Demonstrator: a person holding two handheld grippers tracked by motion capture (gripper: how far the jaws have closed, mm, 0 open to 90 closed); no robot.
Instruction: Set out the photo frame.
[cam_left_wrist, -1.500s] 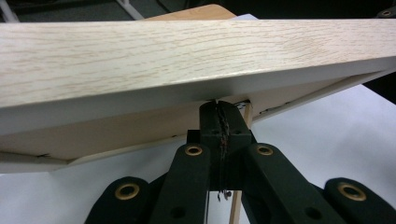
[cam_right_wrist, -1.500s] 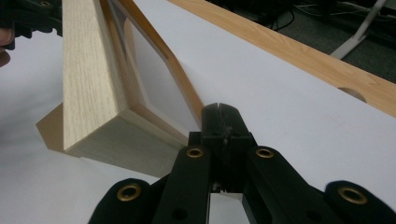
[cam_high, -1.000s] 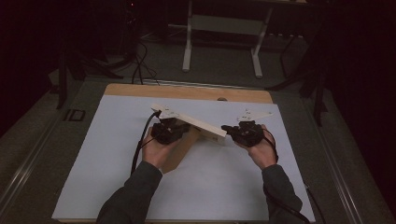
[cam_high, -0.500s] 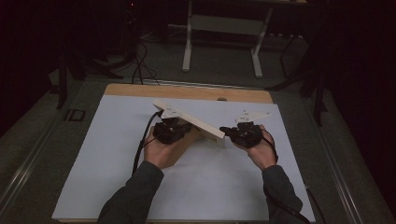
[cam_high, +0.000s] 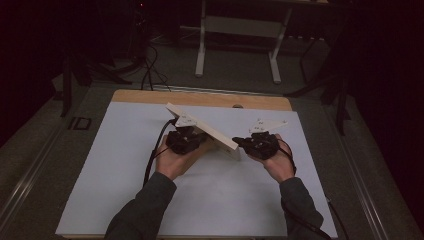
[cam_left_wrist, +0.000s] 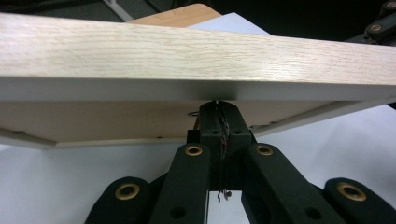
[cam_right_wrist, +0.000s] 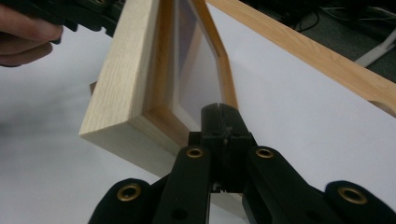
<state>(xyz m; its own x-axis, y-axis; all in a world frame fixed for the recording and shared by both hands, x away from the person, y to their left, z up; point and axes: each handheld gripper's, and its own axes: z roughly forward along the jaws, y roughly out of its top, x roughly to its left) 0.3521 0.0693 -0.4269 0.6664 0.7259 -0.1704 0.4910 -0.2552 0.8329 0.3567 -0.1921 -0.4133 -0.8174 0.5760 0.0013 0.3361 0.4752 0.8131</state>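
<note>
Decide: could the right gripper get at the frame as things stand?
Probably yes: the right gripper, fingers shut, sits right at the frame's near corner, with nothing between them on the white mat.

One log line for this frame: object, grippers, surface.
object: wooden frame tilted | left gripper shut, at frame | right gripper shut, at frame | surface: white sheet
</note>
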